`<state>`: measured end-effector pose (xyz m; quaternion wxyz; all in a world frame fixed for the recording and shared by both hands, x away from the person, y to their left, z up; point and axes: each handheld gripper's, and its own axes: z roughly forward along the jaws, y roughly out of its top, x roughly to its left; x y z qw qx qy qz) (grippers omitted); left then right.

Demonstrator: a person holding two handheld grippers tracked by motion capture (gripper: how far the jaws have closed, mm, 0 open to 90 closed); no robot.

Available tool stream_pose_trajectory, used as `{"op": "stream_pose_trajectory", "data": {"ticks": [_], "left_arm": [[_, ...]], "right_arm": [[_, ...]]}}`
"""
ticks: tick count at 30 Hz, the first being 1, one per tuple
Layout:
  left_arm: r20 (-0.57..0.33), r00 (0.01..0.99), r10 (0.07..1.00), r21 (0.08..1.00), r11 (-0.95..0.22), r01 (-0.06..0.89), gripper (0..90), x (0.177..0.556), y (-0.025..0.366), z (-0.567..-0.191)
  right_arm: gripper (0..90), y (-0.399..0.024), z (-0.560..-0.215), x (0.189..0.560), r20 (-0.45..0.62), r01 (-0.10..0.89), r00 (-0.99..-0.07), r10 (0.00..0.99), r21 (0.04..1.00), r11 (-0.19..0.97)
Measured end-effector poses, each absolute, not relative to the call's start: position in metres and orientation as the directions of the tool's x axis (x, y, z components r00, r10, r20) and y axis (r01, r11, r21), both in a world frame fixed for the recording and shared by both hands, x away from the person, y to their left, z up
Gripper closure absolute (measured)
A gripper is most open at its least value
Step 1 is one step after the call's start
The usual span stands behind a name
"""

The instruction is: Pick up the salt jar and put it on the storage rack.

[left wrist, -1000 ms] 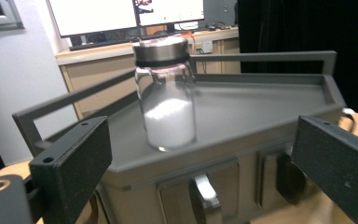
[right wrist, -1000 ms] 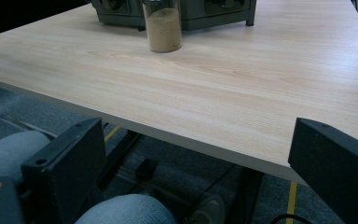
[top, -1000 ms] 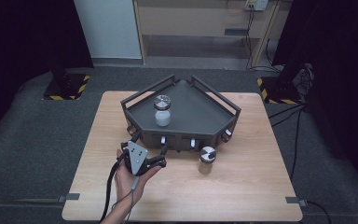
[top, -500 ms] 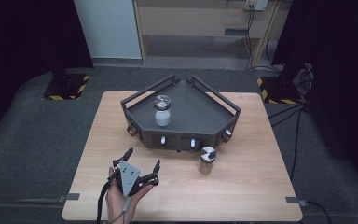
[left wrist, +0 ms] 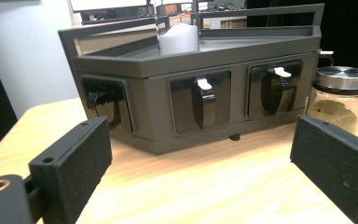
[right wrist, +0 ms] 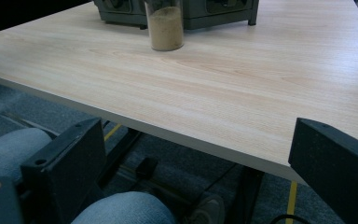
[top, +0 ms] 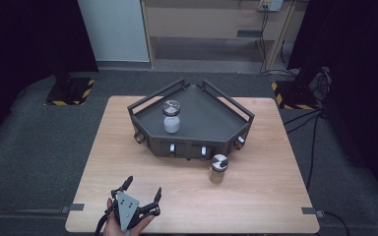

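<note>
Tongs spread wide, the left gripper (top: 142,192) hovers at the table's (top: 256,196) near edge; the right gripper (right wrist: 200,177), equally spread, hangs below it. The glass jar (top: 219,168) by the rack (top: 197,118), probably rigid, slick and breakable, wants gripping around its body.

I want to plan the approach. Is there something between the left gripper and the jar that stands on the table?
Nothing visible. The left gripper, jaws open, is near the table's front edge, and bare wood lies between it and the jar. The dark rack stands behind the jar, not in the path.
</note>
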<state>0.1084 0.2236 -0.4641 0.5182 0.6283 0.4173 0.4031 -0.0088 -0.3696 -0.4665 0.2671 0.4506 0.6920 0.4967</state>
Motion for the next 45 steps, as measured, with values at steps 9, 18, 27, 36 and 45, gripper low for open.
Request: {"op": "stream_pose_trajectory", "data": {"ticks": [9, 18, 27, 36, 45], "left_arm": [[0.058, 0.315, 0.947, 0.988, -0.099, 0.116, 4.5, 0.088, 0.222, -0.463], [0.076, 0.290, 0.954, 0.983, -0.121, 0.140, 4.6, 0.057, 0.223, -0.466], [0.040, 0.277, 0.960, 0.976, -0.097, 0.195, 4.6, 0.034, 0.225, -0.468], [0.032, 0.291, 0.956, 0.958, -0.113, 0.265, 4.9, 0.020, 0.232, -0.462], [0.046, 0.286, 0.957, 0.934, -0.142, 0.327, 5.8, 0.029, 0.235, -0.453]], "right_arm": [[4.4, -0.370, -0.467, -0.009, 0.072, 0.354, -0.457, 0.886, 0.929, 0.107], [4.3, -0.371, -0.467, -0.010, 0.073, 0.349, -0.465, 0.882, 0.931, 0.107], [4.3, -0.374, -0.468, -0.012, 0.078, 0.348, -0.471, 0.879, 0.932, 0.104], [4.3, -0.375, -0.469, -0.012, 0.080, 0.351, -0.468, 0.880, 0.931, 0.102], [4.3, -0.374, -0.468, -0.011, 0.071, 0.354, -0.465, 0.882, 0.928, 0.112]]}}
